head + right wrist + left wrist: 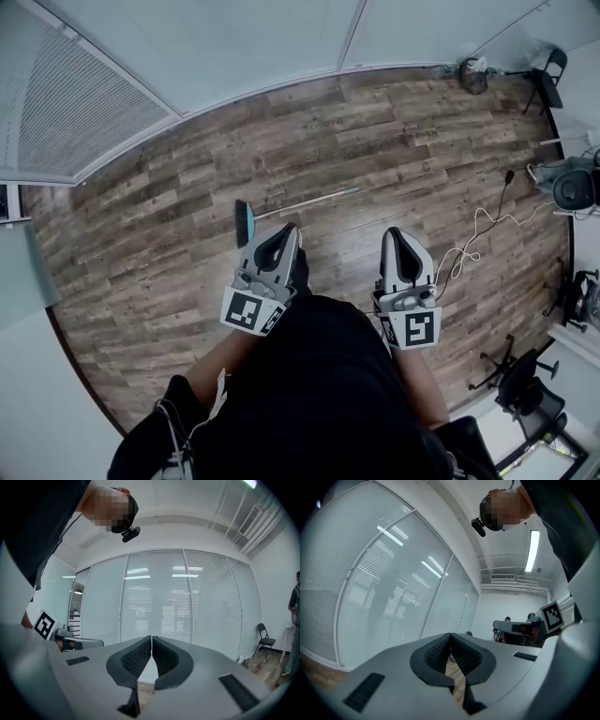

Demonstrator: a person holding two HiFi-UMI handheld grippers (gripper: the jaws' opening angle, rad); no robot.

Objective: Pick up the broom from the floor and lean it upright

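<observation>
Two handheld grippers, one broom, one wooden floor; entries run left to right.

- Glass wall (112, 84) with closed blinds: borders the floor's far edge, from the left side across the top of the head view. It also fills the background of both gripper views.
- Floor (141, 234): brown wood planks.
- Broom (298, 203): lies flat on the floor, roughly midway between the left and right edges and apart from the wall edge. The teal brush head is at the left end. The thin pale handle runs right and slightly toward the wall. Neither gripper holds it.
- Left gripper (287, 231): held out in front of the person's dark torso, with its marker cube (251, 312) at the rear. In the head view its tip shows just right of the brush head and just below the handle. Its fingers (438, 654) are together, tip against tip, with nothing between them.
- Right gripper (395, 232): beside the left one and apart from it, with its marker cube (412, 330) at the rear. Its fingers (164, 658) are likewise together and empty.
- Cable (459, 253): pale, looped on the floor right of the right gripper, toward the right edge.
- Folding chair (550, 73): at the far right corner of the floor.
- Office chair (520, 384): at the near right corner.
</observation>
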